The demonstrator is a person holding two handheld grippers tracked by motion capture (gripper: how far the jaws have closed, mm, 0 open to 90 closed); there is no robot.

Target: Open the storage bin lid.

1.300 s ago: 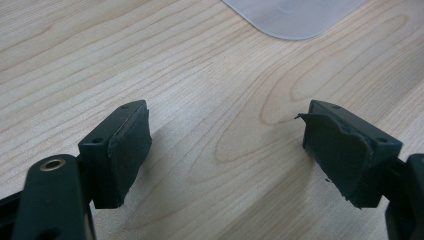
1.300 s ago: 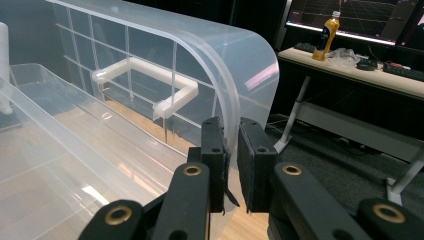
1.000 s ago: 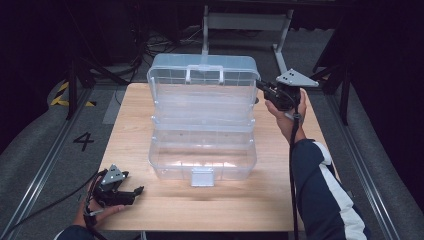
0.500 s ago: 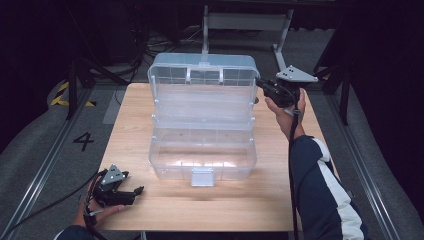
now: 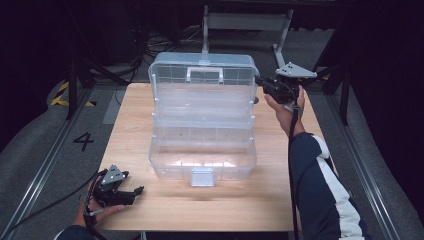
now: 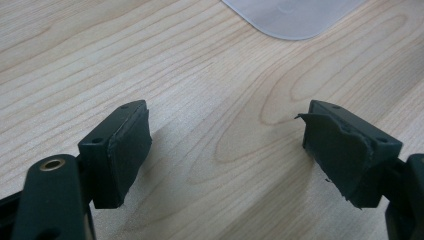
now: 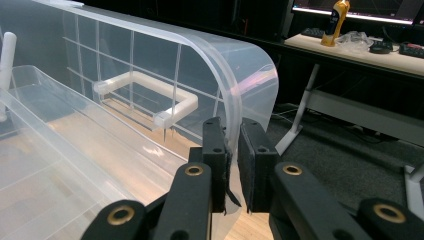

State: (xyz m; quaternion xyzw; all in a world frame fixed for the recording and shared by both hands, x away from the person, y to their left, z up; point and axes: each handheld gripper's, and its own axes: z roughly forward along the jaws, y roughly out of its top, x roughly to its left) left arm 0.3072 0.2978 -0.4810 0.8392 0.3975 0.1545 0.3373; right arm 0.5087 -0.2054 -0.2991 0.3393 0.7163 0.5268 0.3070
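A clear plastic tool box stands open in the middle of the wooden table, its tiered trays spread out. Its lid is raised at the far side, white handle on top. My right gripper is at the lid's right edge and is shut on the lid's curved rim. My left gripper lies low over the near left corner of the table, open, with bare wood between its jaws. A corner of the box is just ahead of it.
A metal stand rises behind the table's far edge, with cables on the floor around it. A rail and a painted "4" lie on the floor to the left. A shelf with small items is off behind the lid.
My right gripper has drifted slightly toward the far side with the lid's edge, and the lid stands a little more upright. The left gripper has stayed put.
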